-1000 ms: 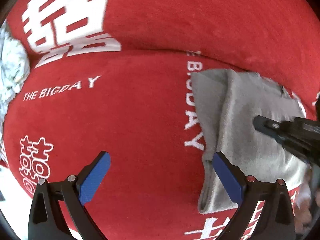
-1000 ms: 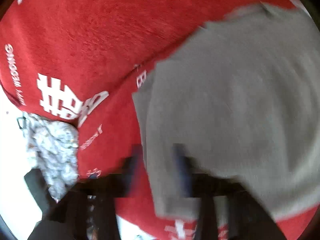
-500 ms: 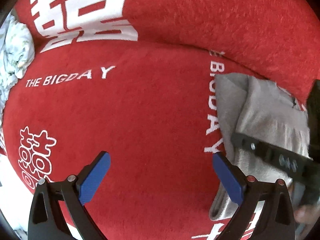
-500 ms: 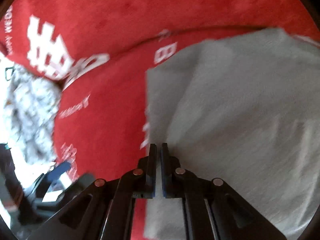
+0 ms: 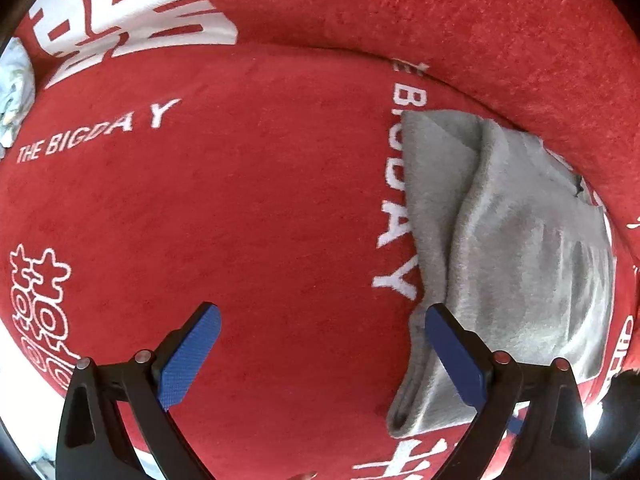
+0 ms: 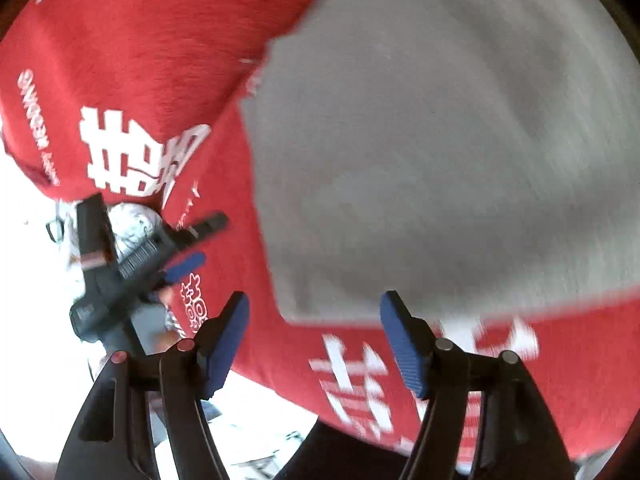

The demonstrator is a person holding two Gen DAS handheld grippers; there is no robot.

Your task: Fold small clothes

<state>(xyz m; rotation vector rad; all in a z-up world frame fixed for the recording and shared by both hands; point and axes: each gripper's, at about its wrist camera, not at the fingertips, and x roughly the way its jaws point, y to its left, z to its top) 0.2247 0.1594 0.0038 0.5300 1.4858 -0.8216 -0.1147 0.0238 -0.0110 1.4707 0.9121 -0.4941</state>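
Note:
A grey folded garment (image 5: 520,248) lies on the red blanket (image 5: 240,220) at the right of the left wrist view. My left gripper (image 5: 320,360) is open and points straight down over bare blanket, its right pad (image 5: 456,356) at the garment's left edge. In the blurred right wrist view the garment (image 6: 440,140) fills the upper right. My right gripper (image 6: 316,340) hovers over its near left corner with jaws opening and nothing pressed between the pads. The left gripper (image 6: 132,264) shows at the left of that view.
The red blanket (image 6: 140,60) has white lettering and large white characters, and a fold runs across it behind the garment. A pale patterned cloth (image 5: 16,80) lies at its left edge, also in the right wrist view as a crumpled cloth (image 6: 132,220). White floor lies beyond the blanket's edge.
The right gripper was shut over the garment; now its jaws are apart and it has drawn back, out of the left wrist view. The left gripper has sunk a little toward the blanket.

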